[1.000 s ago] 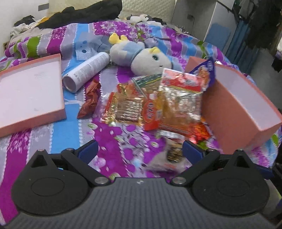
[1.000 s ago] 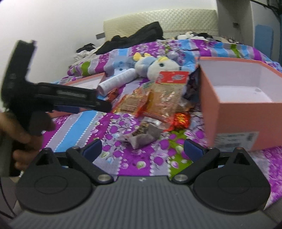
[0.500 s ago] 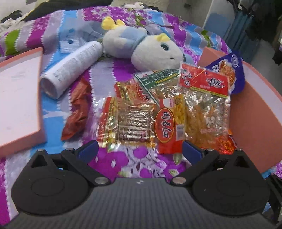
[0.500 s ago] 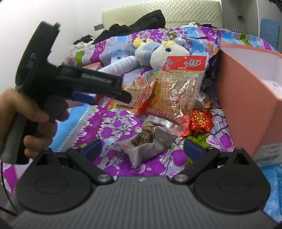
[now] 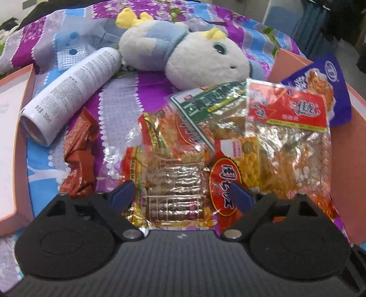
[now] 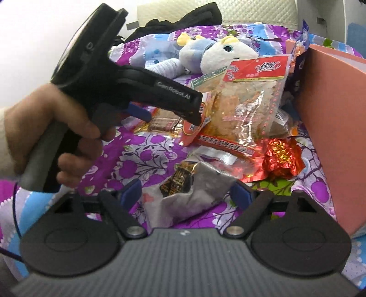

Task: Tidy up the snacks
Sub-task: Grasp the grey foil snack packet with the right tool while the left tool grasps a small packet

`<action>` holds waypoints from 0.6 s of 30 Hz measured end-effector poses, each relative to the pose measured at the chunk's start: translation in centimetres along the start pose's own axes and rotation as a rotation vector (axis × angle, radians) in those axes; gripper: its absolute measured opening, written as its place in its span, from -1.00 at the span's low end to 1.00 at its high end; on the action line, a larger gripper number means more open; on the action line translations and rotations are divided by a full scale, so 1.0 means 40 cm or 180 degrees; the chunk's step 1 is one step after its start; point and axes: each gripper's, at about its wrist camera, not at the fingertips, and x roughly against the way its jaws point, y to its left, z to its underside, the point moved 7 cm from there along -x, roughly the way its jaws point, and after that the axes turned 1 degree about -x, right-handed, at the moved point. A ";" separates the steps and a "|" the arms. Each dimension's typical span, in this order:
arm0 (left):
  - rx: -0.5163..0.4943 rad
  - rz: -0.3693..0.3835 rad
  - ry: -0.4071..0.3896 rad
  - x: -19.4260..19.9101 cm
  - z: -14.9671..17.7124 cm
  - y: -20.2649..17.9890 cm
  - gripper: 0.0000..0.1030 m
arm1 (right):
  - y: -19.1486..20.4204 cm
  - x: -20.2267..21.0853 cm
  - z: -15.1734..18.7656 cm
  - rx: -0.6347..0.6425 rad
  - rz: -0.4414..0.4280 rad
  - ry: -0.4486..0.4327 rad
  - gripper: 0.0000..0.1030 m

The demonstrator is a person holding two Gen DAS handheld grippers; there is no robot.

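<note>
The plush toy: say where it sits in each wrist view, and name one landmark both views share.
Left wrist view: the plush toy lies at top centre, behind the snack pile and to the right of the white spray can.
Right wrist view: the plush toy lies at top centre-right, behind the snacks and beyond the left tongs.
Shared landmark: the red-headed clear snack bag, just in front of the toy.

A home bedroom is showing itself in a bed with a purple floral quilt (image 6: 146, 157), a plush toy (image 5: 183, 57) lying on the quilt, dark clothes (image 6: 183, 18) and a padded headboard (image 6: 251, 9) sitting beyond the toy.
</note>
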 end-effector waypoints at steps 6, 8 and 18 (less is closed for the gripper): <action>-0.0078 -0.0147 -0.0022 0.005 -0.002 0.003 0.26 | 0.000 -0.004 -0.009 -0.0088 -0.0170 0.0093 0.45; -0.0127 -0.0179 -0.0024 0.010 -0.002 -0.001 0.17 | -0.004 -0.004 -0.013 -0.0090 -0.0203 0.0104 0.39; -0.0122 -0.0147 0.0005 0.062 0.022 -0.024 0.02 | -0.019 0.047 -0.016 -0.0091 -0.0214 0.0069 0.12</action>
